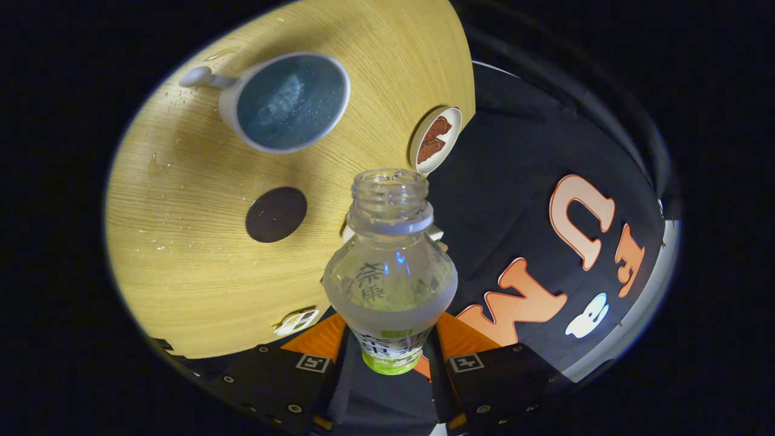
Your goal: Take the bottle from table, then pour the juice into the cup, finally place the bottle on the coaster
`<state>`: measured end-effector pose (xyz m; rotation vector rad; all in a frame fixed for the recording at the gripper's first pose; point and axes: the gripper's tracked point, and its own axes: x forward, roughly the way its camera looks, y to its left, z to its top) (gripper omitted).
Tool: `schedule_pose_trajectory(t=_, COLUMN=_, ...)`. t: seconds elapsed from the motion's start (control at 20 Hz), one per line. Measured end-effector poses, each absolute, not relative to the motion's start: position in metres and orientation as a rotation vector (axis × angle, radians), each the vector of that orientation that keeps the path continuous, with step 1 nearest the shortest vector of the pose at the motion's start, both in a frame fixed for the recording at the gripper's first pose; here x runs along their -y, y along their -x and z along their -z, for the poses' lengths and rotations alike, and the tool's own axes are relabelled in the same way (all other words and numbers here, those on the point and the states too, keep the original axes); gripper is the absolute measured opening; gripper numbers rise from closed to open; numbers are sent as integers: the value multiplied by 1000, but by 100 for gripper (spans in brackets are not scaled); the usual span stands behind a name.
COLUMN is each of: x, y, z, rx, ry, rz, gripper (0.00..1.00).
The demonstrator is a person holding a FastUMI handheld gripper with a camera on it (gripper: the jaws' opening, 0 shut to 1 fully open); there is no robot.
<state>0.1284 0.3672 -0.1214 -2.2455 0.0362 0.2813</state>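
A clear plastic bottle (390,266) with no cap and a green-and-white label is held between the two fingers of my gripper (390,357), which is shut on its lower body. The whole view is rolled sideways, so the bottle is lifted and tilted over the wooden table (181,242). Its open mouth points past the table's edge. A white cup (284,103) with a handle stands on the table beyond the bottle, with liquid in it. A dark round coaster (276,214) lies flat between the cup and the bottle.
A small white dish (435,140) with brown pieces sits at the table's edge beyond the bottle mouth. Water drops dot the wood near the cup. A small white packet (296,321) lies near the fingers. The black booth wall stands beside the table.
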Motion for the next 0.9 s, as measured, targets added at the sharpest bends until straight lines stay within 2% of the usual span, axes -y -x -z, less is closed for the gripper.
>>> schedule_pose_trajectory(t=0.25, x=-348, y=-118, z=133, rx=-156, ry=2013, rz=-291, gripper=57)
schedule_pose_trajectory(t=0.9, x=-329, y=-111, z=145, rx=-388, ry=850, rz=-311, gripper=57)
